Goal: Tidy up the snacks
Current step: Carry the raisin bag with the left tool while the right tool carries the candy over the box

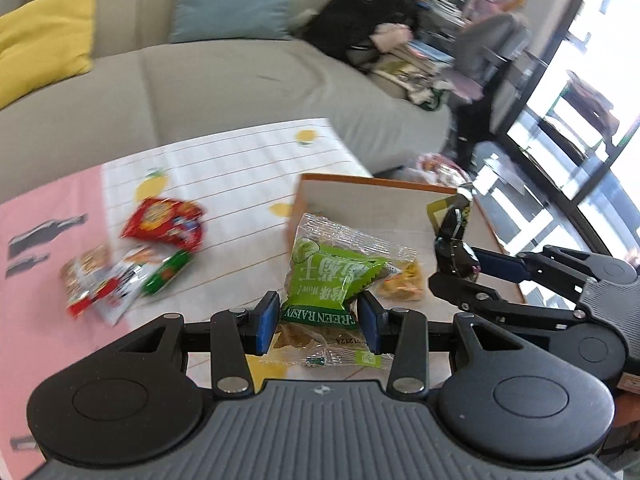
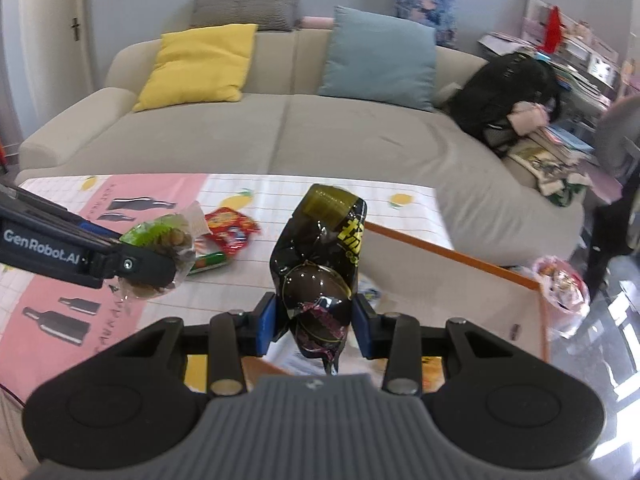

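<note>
In the left wrist view my left gripper (image 1: 318, 321) is shut on a clear packet with a green raisin label (image 1: 332, 276), held above the table. To its right, my right gripper (image 1: 456, 264) is shut on a black snack packet (image 1: 450, 220) over a shallow orange-rimmed box (image 1: 376, 180). The right wrist view shows the same black packet (image 2: 320, 256) pinched upright between the right gripper's (image 2: 316, 320) blue pads. There the left gripper (image 2: 160, 258) comes in from the left with the green packet (image 2: 154, 234). A yellow snack (image 1: 404, 284) lies in the box.
Several loose packets, one of them red (image 1: 164, 222), lie on the lemon-print tablecloth (image 2: 280, 196) left of the box. A grey sofa (image 2: 280, 132) with a yellow and a blue cushion stands behind the table. A plastic bag of snacks (image 2: 564, 288) sits on the floor at the right.
</note>
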Demonstrator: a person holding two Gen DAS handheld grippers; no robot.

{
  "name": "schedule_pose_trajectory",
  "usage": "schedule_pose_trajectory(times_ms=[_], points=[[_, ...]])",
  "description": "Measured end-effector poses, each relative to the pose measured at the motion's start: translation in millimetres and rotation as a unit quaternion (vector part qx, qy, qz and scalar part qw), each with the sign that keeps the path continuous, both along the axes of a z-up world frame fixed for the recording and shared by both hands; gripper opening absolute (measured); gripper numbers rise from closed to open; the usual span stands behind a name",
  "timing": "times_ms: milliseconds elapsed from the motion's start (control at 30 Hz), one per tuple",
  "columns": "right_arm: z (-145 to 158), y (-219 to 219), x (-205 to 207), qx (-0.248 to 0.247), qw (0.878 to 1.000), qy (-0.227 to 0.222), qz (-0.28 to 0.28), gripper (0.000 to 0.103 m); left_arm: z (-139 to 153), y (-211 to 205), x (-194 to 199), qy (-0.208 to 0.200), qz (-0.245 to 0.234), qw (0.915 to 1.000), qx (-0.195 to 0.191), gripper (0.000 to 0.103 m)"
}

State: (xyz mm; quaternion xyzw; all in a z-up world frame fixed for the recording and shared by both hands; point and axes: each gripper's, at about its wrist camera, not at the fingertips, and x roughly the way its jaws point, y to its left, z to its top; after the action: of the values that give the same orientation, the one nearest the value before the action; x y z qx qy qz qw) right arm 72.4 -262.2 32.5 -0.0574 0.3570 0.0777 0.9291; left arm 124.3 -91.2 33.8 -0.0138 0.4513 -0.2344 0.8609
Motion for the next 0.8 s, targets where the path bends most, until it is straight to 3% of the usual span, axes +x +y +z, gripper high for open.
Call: schedule_pose_trajectory(times_ms=[400, 800], points=[[-21, -62, 35, -0.001, 0.997, 0.059, -0.04, 0.039, -7, -82, 28, -0.007, -0.093, 0.9951, 0.033, 0.048], [-63, -77, 82, -0.011, 0.99, 0.132, -0.048, 0.039, -43, -123, 65, 0.009, -0.129, 0.9872, 0.094, 0.048]])
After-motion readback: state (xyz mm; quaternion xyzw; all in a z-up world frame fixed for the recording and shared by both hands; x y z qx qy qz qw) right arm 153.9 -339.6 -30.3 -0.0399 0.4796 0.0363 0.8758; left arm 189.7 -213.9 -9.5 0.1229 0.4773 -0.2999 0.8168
